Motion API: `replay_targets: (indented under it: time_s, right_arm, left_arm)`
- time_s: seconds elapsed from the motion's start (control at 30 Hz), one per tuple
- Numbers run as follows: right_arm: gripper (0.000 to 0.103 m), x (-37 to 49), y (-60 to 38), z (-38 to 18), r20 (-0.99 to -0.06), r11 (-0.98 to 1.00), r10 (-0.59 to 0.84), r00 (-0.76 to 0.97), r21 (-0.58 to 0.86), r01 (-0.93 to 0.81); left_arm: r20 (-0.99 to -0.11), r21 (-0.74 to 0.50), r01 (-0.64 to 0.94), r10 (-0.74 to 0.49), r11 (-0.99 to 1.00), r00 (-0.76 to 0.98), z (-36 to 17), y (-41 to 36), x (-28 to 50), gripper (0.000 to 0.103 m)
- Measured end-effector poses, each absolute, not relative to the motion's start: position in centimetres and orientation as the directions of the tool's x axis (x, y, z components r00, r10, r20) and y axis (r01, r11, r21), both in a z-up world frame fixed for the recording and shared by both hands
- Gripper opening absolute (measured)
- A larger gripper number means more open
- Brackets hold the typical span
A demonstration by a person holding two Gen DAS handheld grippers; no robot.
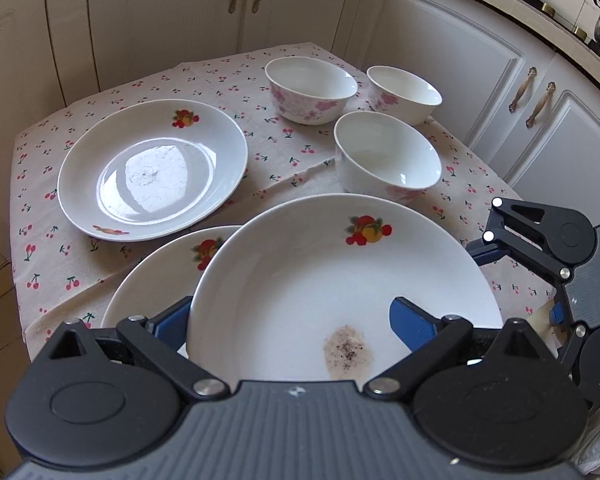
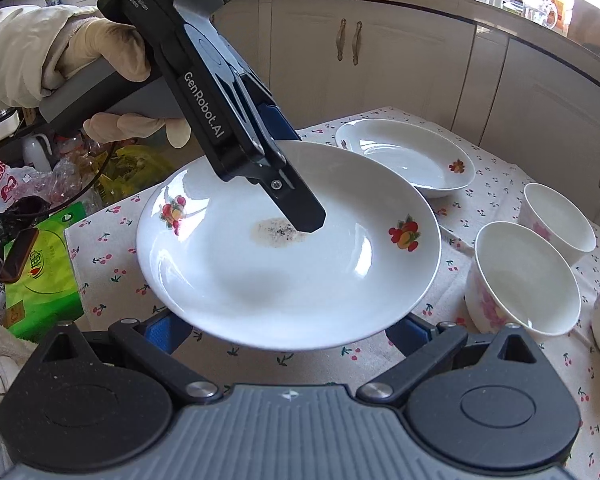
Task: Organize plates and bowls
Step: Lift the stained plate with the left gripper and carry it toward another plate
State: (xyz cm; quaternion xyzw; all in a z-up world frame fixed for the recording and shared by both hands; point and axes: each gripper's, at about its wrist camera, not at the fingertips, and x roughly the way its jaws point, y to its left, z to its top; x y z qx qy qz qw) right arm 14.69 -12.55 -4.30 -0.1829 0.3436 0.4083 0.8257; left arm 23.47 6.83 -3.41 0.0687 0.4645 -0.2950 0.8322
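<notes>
While lifted, stained plate [image 2: 288,264] sits between left tongs [image 1: 292,320].

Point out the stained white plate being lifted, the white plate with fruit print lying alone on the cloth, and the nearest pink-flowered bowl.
Stained white plate [image 2: 260,272], right wrist view, bare centre.
White fruit-print plate [image 1: 152,176], left wrist view, glossy well.
Pink-flowered white bowl [image 1: 384,160], left wrist view, inner wall.

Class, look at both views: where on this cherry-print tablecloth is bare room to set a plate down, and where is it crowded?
Bare cloth lies along the tablecloth's left edge beside the far plate, and behind it toward the cabinets. The right side is crowded: three bowls cluster together.
</notes>
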Motion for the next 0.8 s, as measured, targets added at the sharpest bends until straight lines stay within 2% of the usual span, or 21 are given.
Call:
replay_targets:
  time_s: [0.8]
  right_arm:
    - [0.103,15.8,-7.9,-3.8,-0.784,0.642,0.466,0.410,-0.020,-0.766]
  left_arm:
    - [-0.809,-0.202,0.519,-0.441,0.830,0.389,-5.9,9.9,25.3,0.100]
